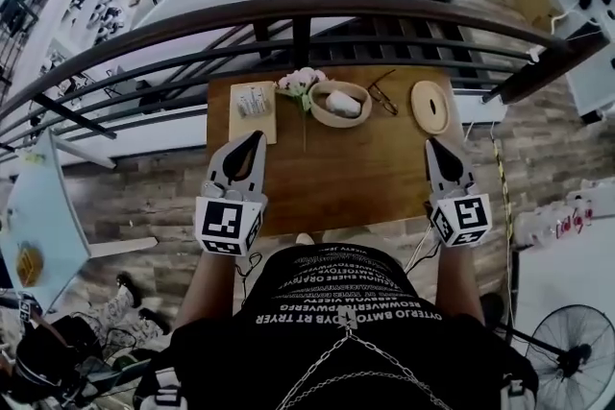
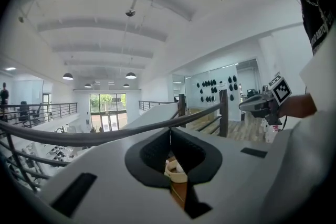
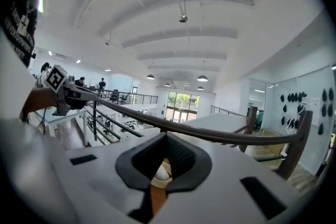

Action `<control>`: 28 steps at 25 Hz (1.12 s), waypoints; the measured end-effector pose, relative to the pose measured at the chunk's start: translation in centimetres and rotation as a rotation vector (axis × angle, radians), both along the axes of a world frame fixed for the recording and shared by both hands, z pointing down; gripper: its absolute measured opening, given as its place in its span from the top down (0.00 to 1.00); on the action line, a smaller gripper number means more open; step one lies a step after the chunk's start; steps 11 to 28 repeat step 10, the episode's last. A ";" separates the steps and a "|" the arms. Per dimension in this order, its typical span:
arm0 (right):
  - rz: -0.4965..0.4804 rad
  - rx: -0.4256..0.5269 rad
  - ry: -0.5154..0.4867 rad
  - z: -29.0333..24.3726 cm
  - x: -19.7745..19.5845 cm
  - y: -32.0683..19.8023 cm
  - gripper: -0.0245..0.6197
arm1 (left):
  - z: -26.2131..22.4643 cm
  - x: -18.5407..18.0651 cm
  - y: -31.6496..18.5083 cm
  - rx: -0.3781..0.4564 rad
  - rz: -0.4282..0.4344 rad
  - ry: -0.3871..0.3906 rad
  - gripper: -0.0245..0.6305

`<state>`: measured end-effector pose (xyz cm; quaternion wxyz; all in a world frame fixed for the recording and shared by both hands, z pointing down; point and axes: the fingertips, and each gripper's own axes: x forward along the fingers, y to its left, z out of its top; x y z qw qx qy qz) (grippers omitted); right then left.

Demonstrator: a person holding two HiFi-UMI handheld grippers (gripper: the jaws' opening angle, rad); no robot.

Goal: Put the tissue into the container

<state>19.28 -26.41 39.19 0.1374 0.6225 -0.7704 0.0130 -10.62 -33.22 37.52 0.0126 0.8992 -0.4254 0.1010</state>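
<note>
A small wooden table (image 1: 356, 178) carries a round wooden bowl (image 1: 325, 115) with a white wad (image 1: 344, 103) lying in it. Left of it, a white tissue pack (image 1: 253, 100) rests on a pale board. My left gripper (image 1: 258, 138) hovers over the table's left side, just in front of the pack, jaws shut and empty. My right gripper (image 1: 430, 145) hovers over the right side, shut and empty. In the left gripper view the jaw tips (image 2: 169, 131) meet; the right gripper view shows the same (image 3: 166, 136), with the bowl (image 3: 161, 174) peeking through below.
Pink flowers (image 1: 301, 80), glasses (image 1: 381, 95) and a round wooden lid (image 1: 430, 106) lie along the table's far edge. A dark curved railing (image 1: 288, 14) runs just behind the table. A fan (image 1: 577, 350) stands on the floor at the right.
</note>
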 end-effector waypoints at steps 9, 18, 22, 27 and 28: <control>-0.059 0.002 0.011 0.6 -1.6 -3.0 0.94 | 0.6 -1.5 -1.5 -0.002 -0.048 -0.002 0.92; -0.068 0.001 0.012 0.7 -1.8 -3.5 0.94 | 0.6 -1.6 -1.8 -0.002 -0.056 -0.001 0.92; -0.068 0.001 0.012 0.7 -1.8 -3.5 0.94 | 0.6 -1.6 -1.8 -0.002 -0.056 -0.001 0.92; -0.068 0.001 0.012 0.7 -1.8 -3.5 0.94 | 0.6 -1.6 -1.8 -0.002 -0.056 -0.001 0.92; -0.068 0.001 0.012 0.7 -1.8 -3.5 0.94 | 0.6 -1.6 -1.8 -0.002 -0.056 -0.001 0.92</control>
